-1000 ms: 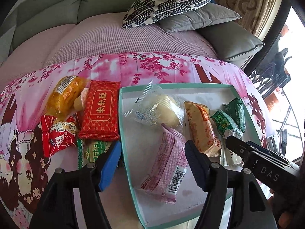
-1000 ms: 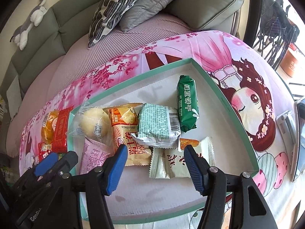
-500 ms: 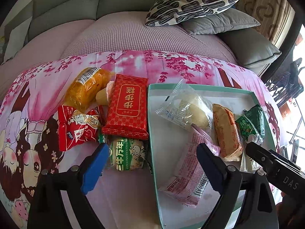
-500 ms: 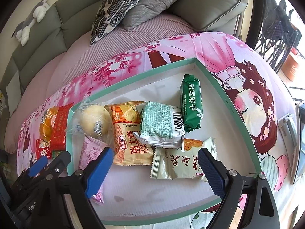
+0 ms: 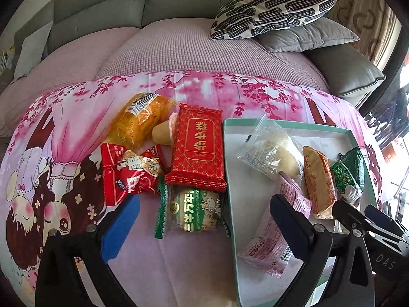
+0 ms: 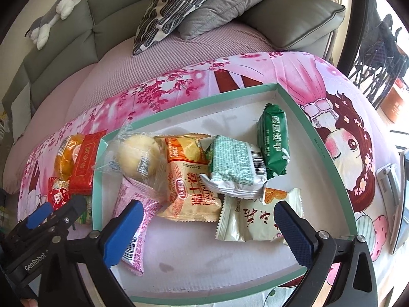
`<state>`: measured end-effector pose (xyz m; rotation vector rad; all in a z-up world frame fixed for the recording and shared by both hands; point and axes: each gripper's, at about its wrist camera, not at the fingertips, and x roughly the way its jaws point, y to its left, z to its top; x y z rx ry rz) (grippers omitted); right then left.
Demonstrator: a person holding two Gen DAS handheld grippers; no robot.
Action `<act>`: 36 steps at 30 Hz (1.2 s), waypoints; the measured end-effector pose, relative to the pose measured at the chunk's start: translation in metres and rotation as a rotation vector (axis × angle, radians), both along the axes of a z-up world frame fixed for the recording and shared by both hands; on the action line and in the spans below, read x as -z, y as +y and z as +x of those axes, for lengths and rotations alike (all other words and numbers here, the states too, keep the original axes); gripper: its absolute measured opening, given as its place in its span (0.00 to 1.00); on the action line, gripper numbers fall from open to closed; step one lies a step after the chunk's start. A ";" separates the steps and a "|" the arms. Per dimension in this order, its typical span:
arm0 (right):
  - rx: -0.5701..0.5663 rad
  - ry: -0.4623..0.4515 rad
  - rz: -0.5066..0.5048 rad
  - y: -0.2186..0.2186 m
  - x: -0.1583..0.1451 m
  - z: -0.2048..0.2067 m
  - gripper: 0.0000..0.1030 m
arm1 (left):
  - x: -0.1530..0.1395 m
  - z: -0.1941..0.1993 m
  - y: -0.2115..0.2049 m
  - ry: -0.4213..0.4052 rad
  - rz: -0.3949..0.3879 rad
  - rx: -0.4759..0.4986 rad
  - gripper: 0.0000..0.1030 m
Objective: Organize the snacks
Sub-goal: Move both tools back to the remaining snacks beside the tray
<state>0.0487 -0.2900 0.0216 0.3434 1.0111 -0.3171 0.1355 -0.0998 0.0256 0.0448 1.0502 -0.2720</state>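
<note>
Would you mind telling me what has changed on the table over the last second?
Both grippers are opening: the left gripper and the right gripper now stand wide, with nothing held. The left view has slid left, from over the pink packet in the tray to the green packet on the cloth. The snacks themselves have not moved.

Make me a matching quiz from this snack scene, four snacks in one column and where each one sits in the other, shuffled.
Snacks:
1. dark green packet
2. red patterned packet
3. clear-wrapped bun
4. orange-yellow packet

Places:
A. on the cloth, touching the tray's outer left wall
B. in the tray, nearest its right wall
C. on the cloth, farthest from the tray
D. in the tray, at its left wall

Pairs: 1-B, 2-A, 3-D, 4-C
</note>
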 end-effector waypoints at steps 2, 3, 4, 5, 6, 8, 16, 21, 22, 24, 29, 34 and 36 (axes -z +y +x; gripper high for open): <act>-0.024 -0.003 0.001 0.008 0.000 0.003 1.00 | -0.004 0.004 0.012 -0.008 0.012 -0.023 0.99; -0.036 -0.007 0.002 0.013 -0.001 0.005 1.00 | -0.006 0.006 0.019 -0.017 0.026 -0.043 0.99; -0.049 -0.011 0.005 0.017 -0.001 0.006 1.00 | -0.007 0.008 0.027 -0.027 0.043 -0.066 0.99; -0.064 -0.015 0.007 0.023 -0.002 0.008 1.00 | -0.008 0.011 0.036 -0.036 0.062 -0.091 0.99; -0.081 -0.019 0.007 0.028 -0.003 0.009 1.00 | -0.009 0.013 0.045 -0.042 0.079 -0.115 0.99; -0.116 -0.026 0.004 0.040 -0.004 0.011 1.00 | -0.010 0.017 0.065 -0.048 0.105 -0.167 0.99; -0.184 -0.034 0.021 0.070 -0.002 0.017 1.00 | -0.009 0.023 0.119 -0.039 0.102 -0.308 0.99; -0.191 -0.030 0.010 0.076 0.001 0.022 1.00 | -0.004 0.026 0.115 -0.021 0.070 -0.279 0.99; -0.189 -0.032 0.008 0.077 0.001 0.024 1.00 | -0.003 0.027 0.113 -0.019 0.067 -0.273 0.99; -0.187 -0.040 0.006 0.078 0.000 0.027 1.00 | -0.001 0.030 0.110 -0.015 0.056 -0.264 0.99; -0.190 -0.054 0.011 0.083 0.002 0.038 1.00 | 0.004 0.037 0.106 -0.012 -0.006 -0.242 0.99; -0.193 -0.052 -0.005 0.087 0.007 0.044 1.00 | 0.010 0.044 0.105 -0.013 -0.046 -0.246 0.99; -0.196 -0.046 0.001 0.088 0.009 0.046 1.00 | 0.013 0.046 0.104 -0.014 -0.068 -0.249 0.99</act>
